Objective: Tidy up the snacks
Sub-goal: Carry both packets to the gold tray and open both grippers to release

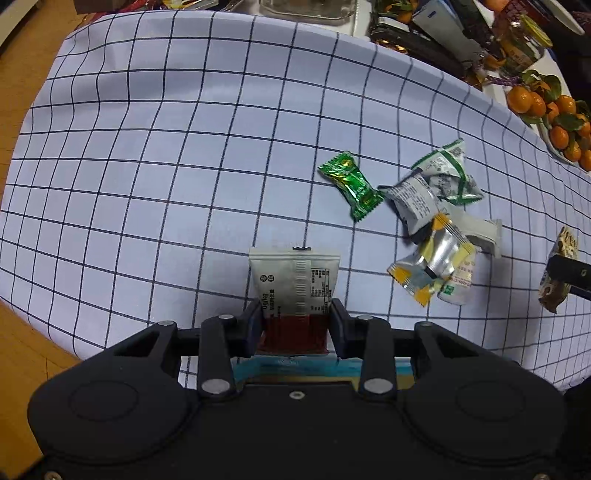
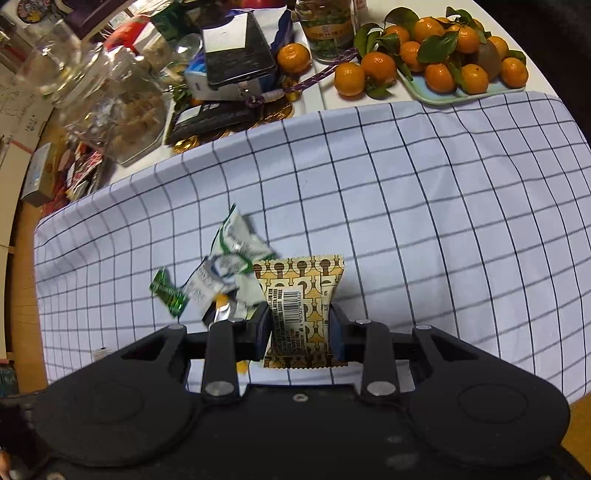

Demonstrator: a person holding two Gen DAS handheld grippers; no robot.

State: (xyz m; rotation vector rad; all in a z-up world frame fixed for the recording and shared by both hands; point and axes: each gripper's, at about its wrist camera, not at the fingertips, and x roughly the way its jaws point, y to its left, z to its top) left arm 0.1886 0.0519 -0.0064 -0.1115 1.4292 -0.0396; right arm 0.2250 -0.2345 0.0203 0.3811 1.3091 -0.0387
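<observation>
Grey and dark red, the sachet [image 1: 294, 291] stands between the fingers of the left gripper [image 1: 295, 325], whose pads press on its two side edges near the red lower half; the jaws stand about half apart, clenched on that packet. It hangs clear above the checked cloth [image 1: 147, 166]. Right of it on the cloth lies a loose heap of snacks: a green candy [image 1: 350, 185] a little apart, a grey pack [image 1: 413, 201] touching a white-and-green pack [image 1: 448, 171], and a silver-and-yellow pack [image 1: 434, 264] lying over the heap's near end. At the right edge the other gripper's black finger shows with a brown wrapper [image 1: 561, 273] against it. Oranges [image 1: 546, 110] sit beyond the cloth's far corner.

In the right wrist view, the right gripper [image 2: 301, 328] has its jaws narrow and clamped on a tan patterned pack [image 2: 301, 295], barcode side showing, pads against its two sides; the pack stands upright, lifted above the cloth. The heap lies just left of and behind it: the white-and-green pack [image 2: 236, 240], and the green candy [image 2: 167, 291] furthest left. The packs nearest the left finger are blurred, so which lies on top I cannot tell. A plate [image 2: 461, 96] of oranges [image 2: 439, 75] and a jar [image 2: 327, 26] stand on the bare table past the cloth.
</observation>
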